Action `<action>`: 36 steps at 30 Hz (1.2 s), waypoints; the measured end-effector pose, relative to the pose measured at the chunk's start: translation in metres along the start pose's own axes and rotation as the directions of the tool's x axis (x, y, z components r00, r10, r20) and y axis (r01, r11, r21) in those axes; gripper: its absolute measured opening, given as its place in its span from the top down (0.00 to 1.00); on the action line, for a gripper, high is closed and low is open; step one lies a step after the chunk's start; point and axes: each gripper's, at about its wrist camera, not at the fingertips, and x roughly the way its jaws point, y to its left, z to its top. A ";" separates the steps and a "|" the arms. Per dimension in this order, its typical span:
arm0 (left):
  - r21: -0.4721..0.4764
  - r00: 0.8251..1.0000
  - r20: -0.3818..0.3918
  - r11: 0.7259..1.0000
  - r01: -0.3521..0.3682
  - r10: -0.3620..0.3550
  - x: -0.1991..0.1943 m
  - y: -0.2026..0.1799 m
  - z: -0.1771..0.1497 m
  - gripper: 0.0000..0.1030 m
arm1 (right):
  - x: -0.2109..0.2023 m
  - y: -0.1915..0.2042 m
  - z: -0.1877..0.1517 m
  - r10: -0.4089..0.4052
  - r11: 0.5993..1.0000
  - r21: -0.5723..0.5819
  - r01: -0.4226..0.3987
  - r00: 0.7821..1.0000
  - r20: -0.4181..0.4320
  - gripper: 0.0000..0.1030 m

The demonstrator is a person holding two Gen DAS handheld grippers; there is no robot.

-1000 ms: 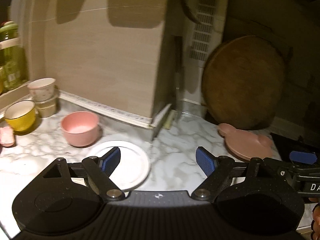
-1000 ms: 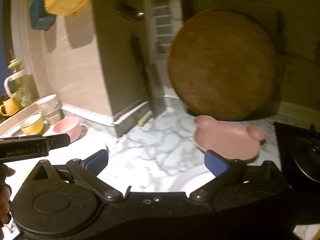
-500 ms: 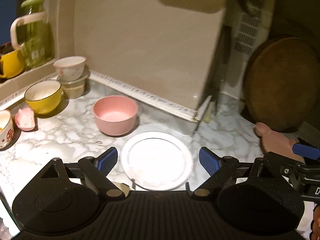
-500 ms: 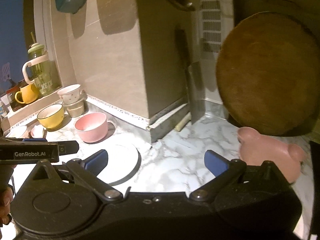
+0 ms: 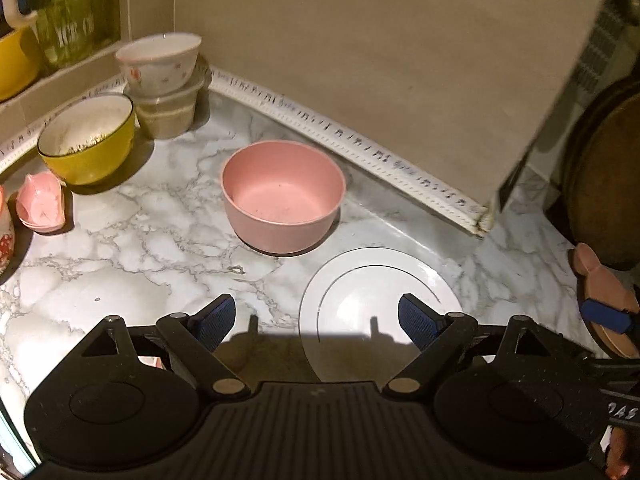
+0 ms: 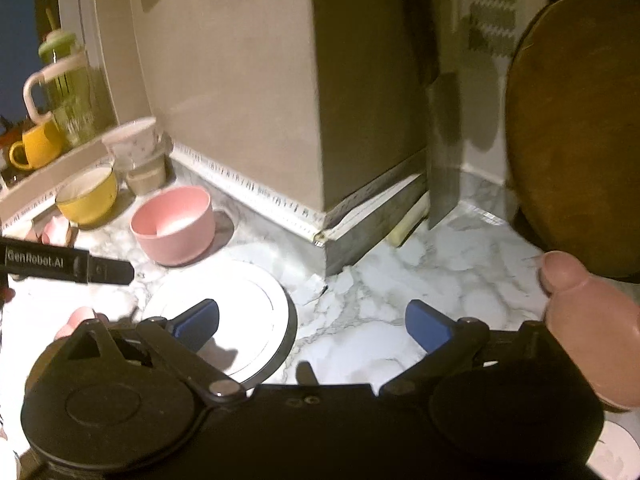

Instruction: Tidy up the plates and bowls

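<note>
Where left claw (image 5: 316,318) shadows | white plate (image 5: 380,304) near edge hidden

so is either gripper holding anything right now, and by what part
Nothing is held. The left gripper is open above the counter, by the white plate's edge. The right gripper is open too, nothing between its pads.

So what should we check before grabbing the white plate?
1. Left gripper open: ok, nothing between its fingers.
2. Right gripper open: ok, nothing held.
3. White plate bare on top: ok.
4. Plate flat on the counter: ok.
5. Pink bowl apart from the plate: ok, close but not touching.
6. Bear plate out of the way: cannot tell, partly hidden behind the right gripper.
</note>
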 end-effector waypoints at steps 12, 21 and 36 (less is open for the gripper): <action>-0.058 0.992 -0.125 0.998 0.000 -0.008 0.048 0.011 0.014 0.15 | 0.063 -0.005 0.006 0.064 0.996 0.078 -0.051 0.983 -0.172 0.27; -0.053 0.985 -0.167 0.998 0.028 -0.036 0.061 0.007 0.015 0.41 | 0.084 -0.013 0.005 0.128 0.982 0.168 -0.090 0.964 -0.231 0.50; -0.120 0.976 -0.210 0.992 0.041 -0.066 0.074 0.012 0.013 0.76 | 0.092 -0.023 0.000 0.224 0.949 0.278 -0.148 0.939 -0.263 0.86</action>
